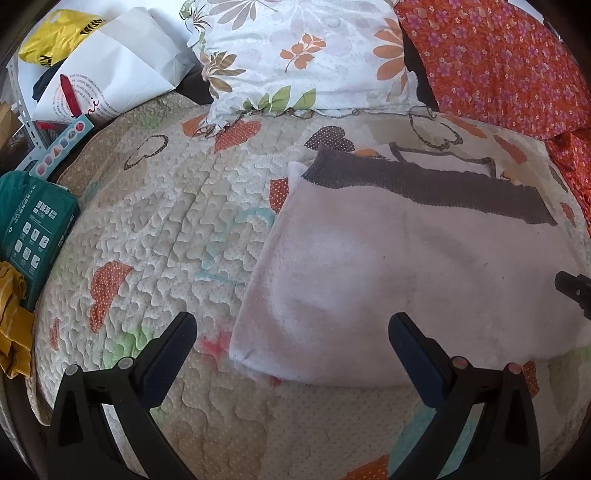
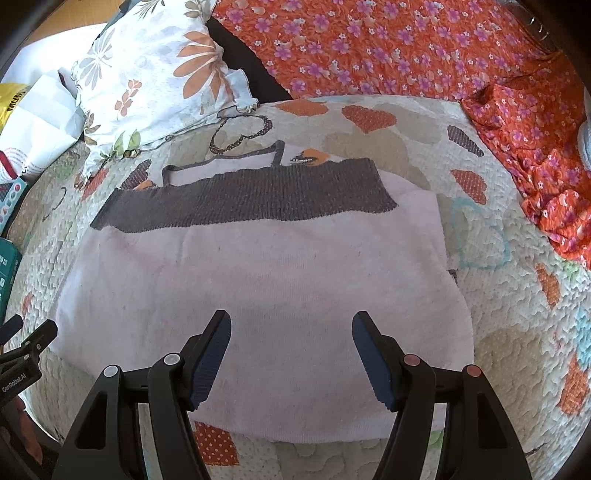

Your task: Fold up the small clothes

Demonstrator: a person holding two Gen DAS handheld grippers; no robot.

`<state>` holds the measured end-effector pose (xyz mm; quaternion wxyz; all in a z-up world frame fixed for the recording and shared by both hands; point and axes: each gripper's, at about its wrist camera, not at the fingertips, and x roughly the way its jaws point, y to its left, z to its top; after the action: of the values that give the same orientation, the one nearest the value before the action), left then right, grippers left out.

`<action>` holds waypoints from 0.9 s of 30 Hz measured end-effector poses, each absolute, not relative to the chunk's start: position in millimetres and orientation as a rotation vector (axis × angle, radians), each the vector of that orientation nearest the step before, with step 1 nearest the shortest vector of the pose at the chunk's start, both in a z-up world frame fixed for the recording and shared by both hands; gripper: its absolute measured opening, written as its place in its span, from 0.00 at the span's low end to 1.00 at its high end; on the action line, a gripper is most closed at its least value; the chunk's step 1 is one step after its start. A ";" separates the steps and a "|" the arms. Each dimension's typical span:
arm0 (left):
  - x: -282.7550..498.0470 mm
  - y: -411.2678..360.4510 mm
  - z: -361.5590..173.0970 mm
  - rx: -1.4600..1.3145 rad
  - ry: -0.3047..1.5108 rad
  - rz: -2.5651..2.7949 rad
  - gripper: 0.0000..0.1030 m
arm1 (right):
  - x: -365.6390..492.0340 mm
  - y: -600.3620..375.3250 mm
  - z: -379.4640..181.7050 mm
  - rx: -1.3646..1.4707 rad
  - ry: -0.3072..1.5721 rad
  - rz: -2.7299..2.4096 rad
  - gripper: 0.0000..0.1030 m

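Note:
A small pale pink garment [image 2: 266,288] with a dark grey ribbed band [image 2: 251,201] lies flat, folded, on the quilted bedspread [image 2: 498,332]. It also shows in the left wrist view [image 1: 388,280], with the band [image 1: 424,181] at its far edge. My left gripper [image 1: 291,332] is open and empty above the garment's near left corner. My right gripper [image 2: 291,332] is open and empty above the garment's near middle. The right gripper's tip shows at the right edge of the left wrist view [image 1: 576,288]. The left gripper shows at the left edge of the right wrist view [image 2: 26,347].
A floral pillow [image 1: 295,55] and an orange flowered cloth [image 1: 498,62] lie at the far side of the bed. White paper bags [image 1: 110,74], a yellow bag [image 1: 55,33], a green box [image 1: 33,229] and a mustard cloth [image 1: 11,325] sit at the left.

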<state>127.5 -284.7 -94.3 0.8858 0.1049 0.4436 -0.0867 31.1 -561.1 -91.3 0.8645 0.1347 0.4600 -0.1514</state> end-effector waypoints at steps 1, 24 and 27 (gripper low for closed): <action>127.8 -284.2 -94.3 0.218 0.923 -0.181 1.00 | 31.2 -561.2 -91.6 0.283 0.965 -0.317 0.70; 129.4 -283.5 -97.7 0.221 0.938 -0.182 1.00 | 32.8 -558.8 -99.2 0.288 0.990 -0.310 0.71; 129.7 -283.4 -97.9 0.218 0.943 -0.185 1.00 | 33.0 -558.6 -99.3 0.288 0.991 -0.311 0.71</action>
<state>129.7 -283.4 -97.9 0.8811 0.1046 0.4526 -0.0888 33.0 -558.6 -99.3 0.8583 0.1372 0.4718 -0.1479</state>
